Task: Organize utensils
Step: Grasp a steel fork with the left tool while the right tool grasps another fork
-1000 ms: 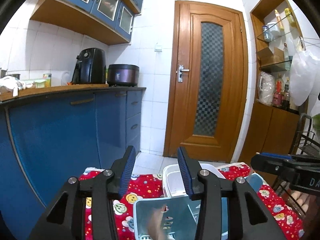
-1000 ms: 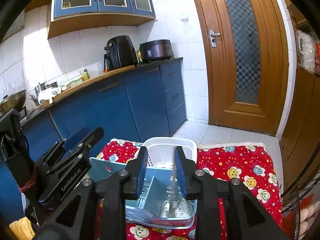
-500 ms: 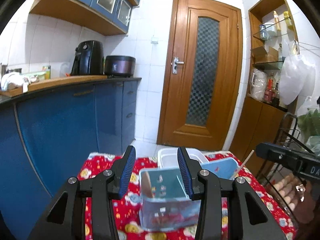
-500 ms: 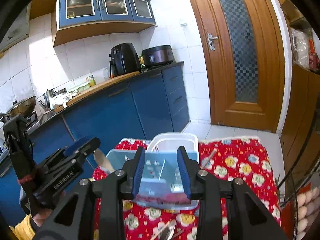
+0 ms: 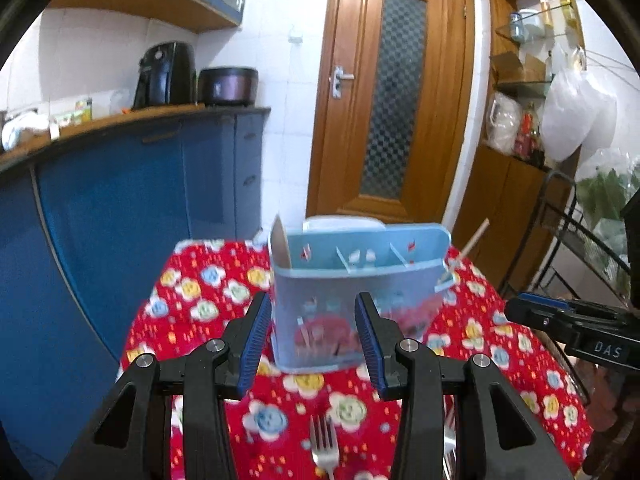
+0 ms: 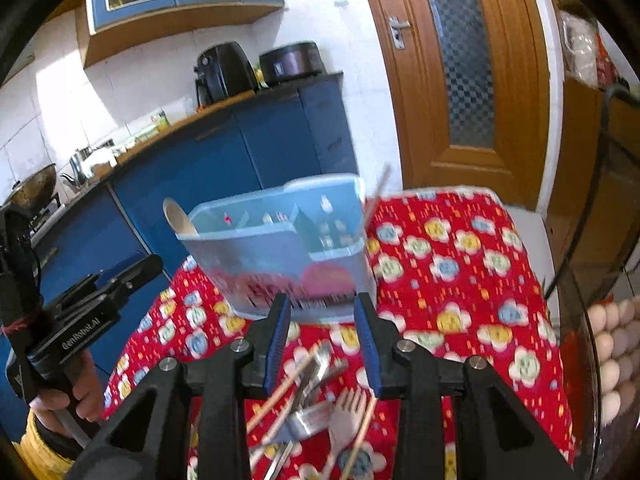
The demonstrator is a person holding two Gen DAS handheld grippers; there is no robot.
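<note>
Both grippers backing off from caddy (image 5: 352,280); jaws standing apart, empty. Forks (image 6: 316,400) lying before caddy: grip one handle squarely.

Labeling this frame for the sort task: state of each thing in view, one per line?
left tool: open, empty
right tool: open, empty
blue caddy: upright on the cloth, divided
wooden spoon: standing in caddy's end compartment
chopstick: leaning out of caddy's other end
fork: flat on cloth, loose
utensil pile: loose on cloth, unsorted
door: closed
</note>
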